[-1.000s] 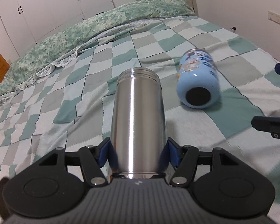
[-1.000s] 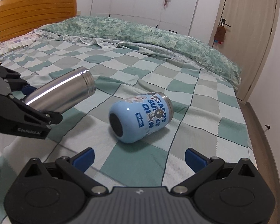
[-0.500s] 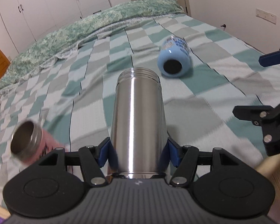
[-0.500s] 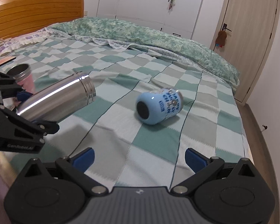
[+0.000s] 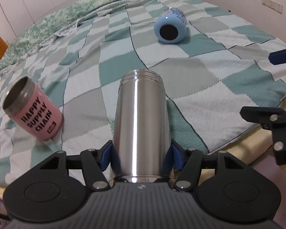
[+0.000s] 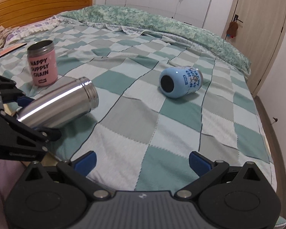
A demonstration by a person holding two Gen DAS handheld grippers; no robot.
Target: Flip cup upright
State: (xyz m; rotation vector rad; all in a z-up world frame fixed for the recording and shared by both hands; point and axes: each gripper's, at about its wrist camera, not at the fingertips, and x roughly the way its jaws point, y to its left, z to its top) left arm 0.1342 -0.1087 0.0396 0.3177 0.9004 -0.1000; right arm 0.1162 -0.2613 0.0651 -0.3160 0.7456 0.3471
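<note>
Three cups in all: one steel cup (image 5: 141,126), one pink cup (image 5: 33,108) and one blue cup (image 5: 170,28). Two tools: the left tool (image 5: 141,159) and the right tool (image 6: 142,162). One bed (image 6: 143,126), under one checked blanket (image 6: 181,133) and one green patterned quilt (image 6: 162,24)

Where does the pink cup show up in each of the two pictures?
Left wrist view: pink cup at the left edge, standing on the bed.
Right wrist view: pink cup upper left, upright, mouth up.
Shared landmark: the blue cup lying on its side.
</note>
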